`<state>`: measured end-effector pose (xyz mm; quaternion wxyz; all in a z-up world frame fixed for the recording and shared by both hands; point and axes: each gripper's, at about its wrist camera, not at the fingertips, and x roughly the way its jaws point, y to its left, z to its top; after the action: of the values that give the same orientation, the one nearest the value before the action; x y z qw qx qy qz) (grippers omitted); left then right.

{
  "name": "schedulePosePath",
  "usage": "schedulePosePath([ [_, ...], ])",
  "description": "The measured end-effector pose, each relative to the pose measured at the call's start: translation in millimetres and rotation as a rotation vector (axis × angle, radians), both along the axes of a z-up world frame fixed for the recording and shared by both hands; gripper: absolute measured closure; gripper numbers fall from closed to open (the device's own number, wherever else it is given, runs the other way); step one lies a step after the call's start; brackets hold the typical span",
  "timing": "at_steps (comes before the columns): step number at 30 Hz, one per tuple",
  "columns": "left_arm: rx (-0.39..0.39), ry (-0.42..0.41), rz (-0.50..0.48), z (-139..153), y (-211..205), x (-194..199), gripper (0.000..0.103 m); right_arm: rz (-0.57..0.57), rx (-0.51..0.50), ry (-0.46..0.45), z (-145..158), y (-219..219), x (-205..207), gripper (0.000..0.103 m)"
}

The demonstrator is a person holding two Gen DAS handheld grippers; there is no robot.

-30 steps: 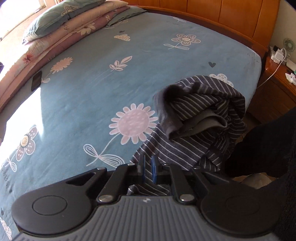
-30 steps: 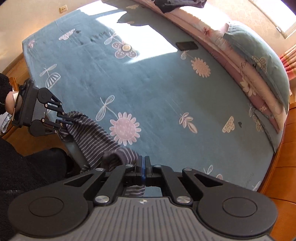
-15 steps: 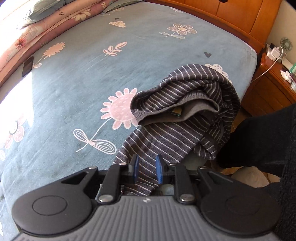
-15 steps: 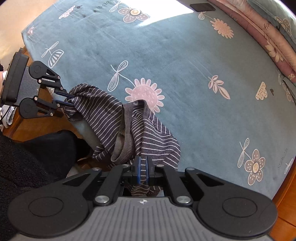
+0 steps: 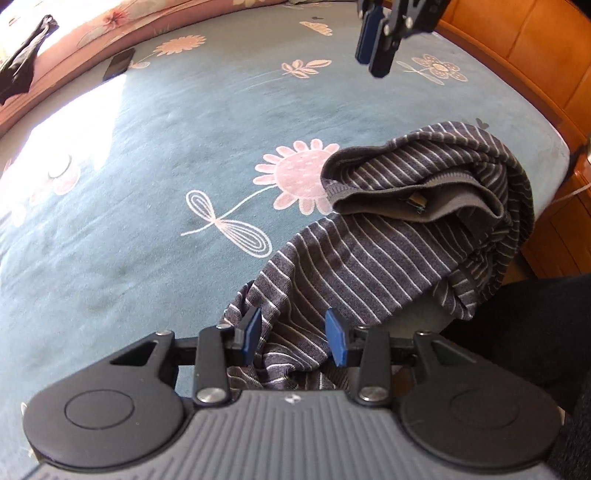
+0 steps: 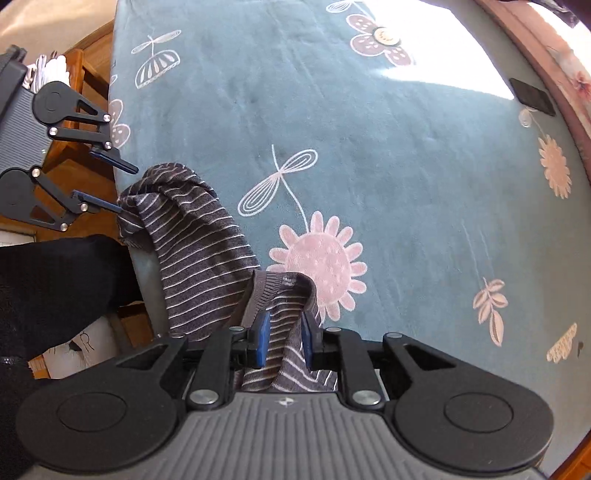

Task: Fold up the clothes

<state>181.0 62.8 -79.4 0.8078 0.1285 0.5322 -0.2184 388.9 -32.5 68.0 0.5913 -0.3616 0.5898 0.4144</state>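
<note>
A dark grey jumper [image 5: 388, 258] with thin white stripes lies crumpled at the near corner of the blue flowered bed [image 5: 166, 184], one part hanging over the edge. My left gripper [image 5: 293, 338] stands over its lower end. Its jaws are opening, and the cloth lies loose between the blue pads without being pressed. My right gripper [image 6: 285, 339] points straight down at the collar [image 6: 284, 284]. Its jaws are opening too, with striped cloth showing in the narrow gap. In the left wrist view the right gripper [image 5: 376, 40] hangs above the bed with nothing dangling from it.
A black phone [image 5: 118, 66] lies on the bed near the pink bedding [image 5: 122, 18] at the far edge. A wooden headboard [image 5: 535, 55] and a nightstand [image 5: 569, 229] border the bed. A person's black-clad leg [image 6: 55, 280] is beside the near corner.
Both grippers were shut on the jumper and holding it up. They have sunk toward the bed, the jumper now rests there, and both pairs of jaws have parted.
</note>
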Motion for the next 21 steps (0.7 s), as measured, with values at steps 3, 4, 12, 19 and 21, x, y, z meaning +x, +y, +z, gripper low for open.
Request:
schedulePosePath([
  [3, -0.034, 0.029, 0.100, -17, -1, -4, 0.064, 0.092, -0.031, 0.069, -56, 14, 15, 0.075],
  [4, -0.041, 0.037, 0.118, -22, -3, -5, 0.064, 0.117, -0.042, 0.091, -72, 16, 17, 0.068],
  [12, -0.066, 0.063, 0.102, -42, -15, -14, 0.064, 0.187, -0.140, 0.141, -150, 18, 25, 0.060],
  [19, -0.060, 0.066, 0.075, -41, -18, -8, 0.064, 0.167, -0.172, 0.083, -150, 10, 21, 0.099],
  [21, -0.061, 0.065, 0.059, -40, -21, -4, 0.064, 0.128, -0.162, 0.016, -133, 3, 26, 0.099],
])
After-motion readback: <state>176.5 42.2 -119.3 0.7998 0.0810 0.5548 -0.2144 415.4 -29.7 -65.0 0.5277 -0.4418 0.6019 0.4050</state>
